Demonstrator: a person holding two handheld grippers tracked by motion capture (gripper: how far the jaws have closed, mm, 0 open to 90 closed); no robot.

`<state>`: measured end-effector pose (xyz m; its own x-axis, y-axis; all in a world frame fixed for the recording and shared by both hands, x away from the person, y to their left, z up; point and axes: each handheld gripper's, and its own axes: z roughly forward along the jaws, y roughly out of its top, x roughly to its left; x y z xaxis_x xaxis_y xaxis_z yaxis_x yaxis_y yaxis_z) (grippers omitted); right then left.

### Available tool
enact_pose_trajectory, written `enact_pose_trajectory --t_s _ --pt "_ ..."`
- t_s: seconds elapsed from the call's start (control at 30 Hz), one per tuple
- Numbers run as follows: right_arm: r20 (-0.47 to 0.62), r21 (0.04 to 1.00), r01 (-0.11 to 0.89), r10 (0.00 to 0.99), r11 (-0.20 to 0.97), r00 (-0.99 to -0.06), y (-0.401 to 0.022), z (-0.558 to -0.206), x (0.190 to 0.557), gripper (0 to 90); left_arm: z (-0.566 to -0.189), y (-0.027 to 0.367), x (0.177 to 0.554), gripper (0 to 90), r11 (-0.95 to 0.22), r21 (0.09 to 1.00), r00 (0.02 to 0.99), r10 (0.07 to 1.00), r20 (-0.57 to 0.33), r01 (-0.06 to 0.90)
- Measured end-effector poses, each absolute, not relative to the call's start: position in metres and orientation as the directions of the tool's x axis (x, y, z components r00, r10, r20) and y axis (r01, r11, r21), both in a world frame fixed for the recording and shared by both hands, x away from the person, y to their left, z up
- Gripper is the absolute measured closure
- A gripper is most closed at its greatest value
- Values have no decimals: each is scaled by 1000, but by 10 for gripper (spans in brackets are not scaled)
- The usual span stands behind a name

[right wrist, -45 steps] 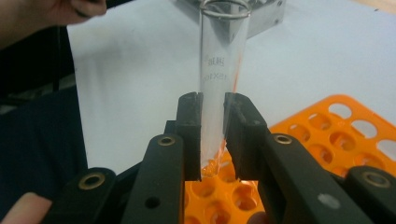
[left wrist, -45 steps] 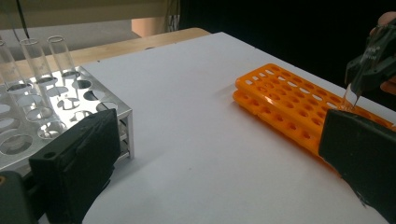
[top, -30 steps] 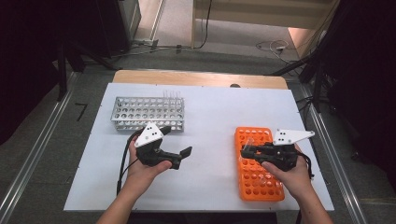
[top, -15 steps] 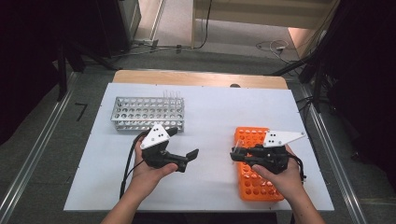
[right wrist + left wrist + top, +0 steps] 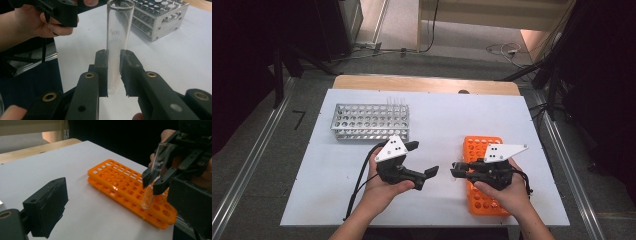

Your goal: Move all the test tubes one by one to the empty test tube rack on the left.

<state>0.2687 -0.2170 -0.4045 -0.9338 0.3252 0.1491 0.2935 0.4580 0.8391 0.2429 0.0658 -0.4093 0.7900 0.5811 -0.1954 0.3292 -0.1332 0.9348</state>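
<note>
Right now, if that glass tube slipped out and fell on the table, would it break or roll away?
Probably both. The glass tube looks thin and clear, so likely fragile. Its round, smooth sides would likely roll across the flat table. The right hand-held gripper pinches it low down, so it could tilt.

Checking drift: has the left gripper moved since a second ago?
Yes. The left gripper has shifted right, away from the metal rack and toward the orange rack.

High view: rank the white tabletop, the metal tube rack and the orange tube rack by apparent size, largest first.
1. white tabletop
2. metal tube rack
3. orange tube rack, partly hidden under the right gripper, so its place after the metal one is unsure.
</note>
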Motion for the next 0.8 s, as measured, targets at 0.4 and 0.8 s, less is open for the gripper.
enact_pose_trajectory --t_s 0.4,0.8 --pt "140 832 275 298 482 -944 -207 -407 265 738 -405 42 236 304 -155 935 820 540 -189 318" --pt "129 832 252 269 494 -955 -201 -408 261 738 -405 28 235 554 -165 938 848 495 -190 306"
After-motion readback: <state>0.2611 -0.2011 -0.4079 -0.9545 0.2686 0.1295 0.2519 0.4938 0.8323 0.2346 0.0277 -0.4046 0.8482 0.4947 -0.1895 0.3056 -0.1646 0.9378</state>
